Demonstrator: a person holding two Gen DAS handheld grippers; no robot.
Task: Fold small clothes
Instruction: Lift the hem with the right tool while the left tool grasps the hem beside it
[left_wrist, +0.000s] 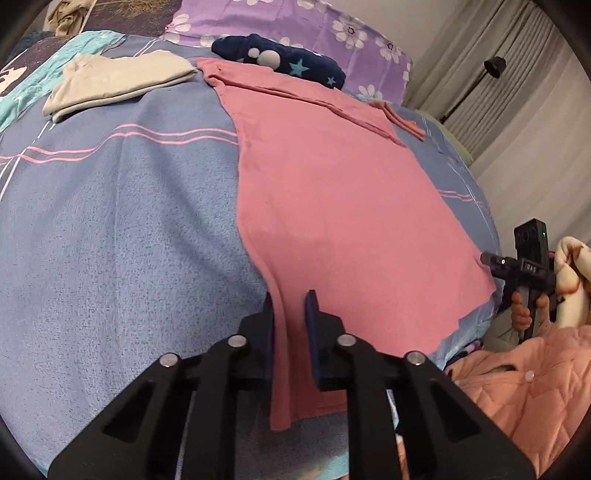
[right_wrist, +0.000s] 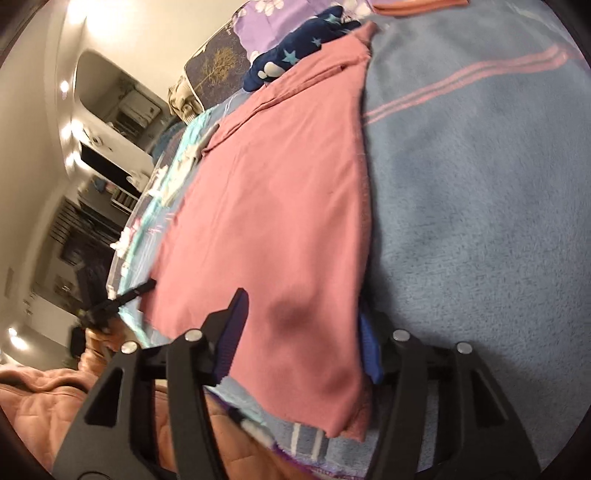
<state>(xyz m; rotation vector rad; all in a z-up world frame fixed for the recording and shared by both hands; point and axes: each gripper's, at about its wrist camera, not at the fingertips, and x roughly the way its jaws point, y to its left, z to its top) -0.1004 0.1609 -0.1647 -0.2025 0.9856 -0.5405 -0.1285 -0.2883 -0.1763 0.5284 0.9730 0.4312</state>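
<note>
The pink shirt (left_wrist: 332, 206) lies spread flat on the blue blanket (left_wrist: 110, 240) of the bed, its near hem toward me. My left gripper (left_wrist: 290, 314) straddles the shirt's near left corner, its jaws partly spread with a raised ridge of pink cloth running between them; I cannot tell whether the pads touch it. My right gripper (right_wrist: 301, 332) straddles the near right corner, jaws spread wide with the hem lying between them, not pinched. In the left view my right hand (left_wrist: 524, 314) grips its handle at the bed's edge; a small label on that tool is too blurred to read. Further off lie a folded beige garment (left_wrist: 114, 83) and a navy star-print piece (left_wrist: 291, 61) by the purple floral pillow (left_wrist: 303, 26).
</note>
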